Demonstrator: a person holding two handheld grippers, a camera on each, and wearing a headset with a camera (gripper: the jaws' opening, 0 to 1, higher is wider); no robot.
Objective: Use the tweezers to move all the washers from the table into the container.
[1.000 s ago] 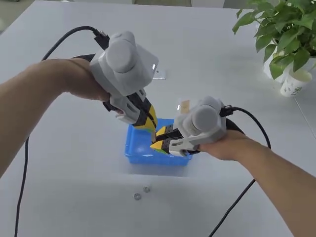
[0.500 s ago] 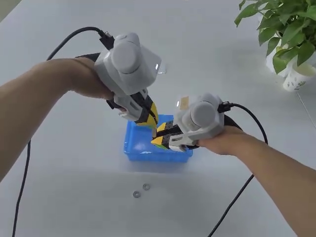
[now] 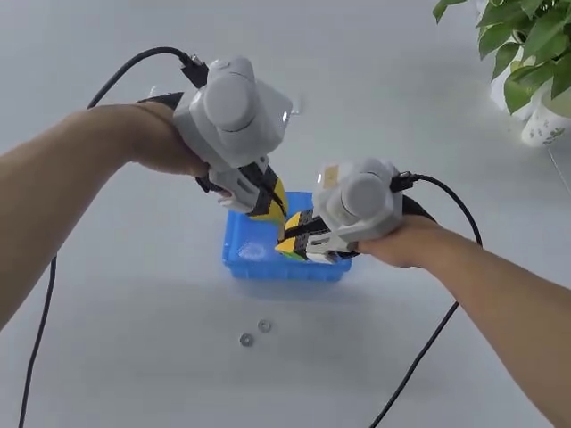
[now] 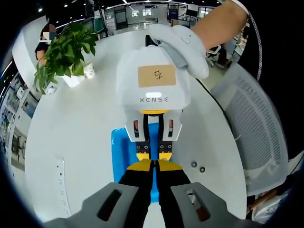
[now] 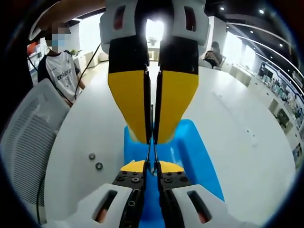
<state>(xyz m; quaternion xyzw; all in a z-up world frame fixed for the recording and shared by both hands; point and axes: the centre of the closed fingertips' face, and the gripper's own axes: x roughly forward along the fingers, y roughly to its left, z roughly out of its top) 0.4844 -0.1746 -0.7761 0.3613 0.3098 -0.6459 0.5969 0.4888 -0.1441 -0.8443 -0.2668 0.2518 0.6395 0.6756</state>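
Thin metal tweezers (image 5: 152, 151) run between both pairs of jaws, over the blue container (image 3: 243, 260). My left gripper (image 3: 275, 212) reaches down from the upper left, its yellow jaws shut on the tweezers. The right gripper (image 3: 284, 242) comes in from the right, meets it tip to tip, and is also shut on the tweezers. In the left gripper view, my left gripper (image 4: 156, 164) faces the right gripper (image 4: 153, 154) above the container (image 4: 118, 152). Two small washers (image 3: 246, 339) (image 3: 265, 326) lie on the white table just in front of the container, also seen as washers (image 5: 91, 156) (image 5: 99, 166).
A potted plant (image 3: 526, 53) and a white cup (image 3: 544, 125) stand at the far right of the table. Black cables (image 3: 419, 357) trail from both grippers. A mesh chair (image 4: 256, 123) stands beside the table, and a person (image 5: 57, 66) is behind it.
The head camera has shifted, so the whole scene sits differently in the picture. Both grippers stay tip to tip over the container, and the two washers lie where they were.
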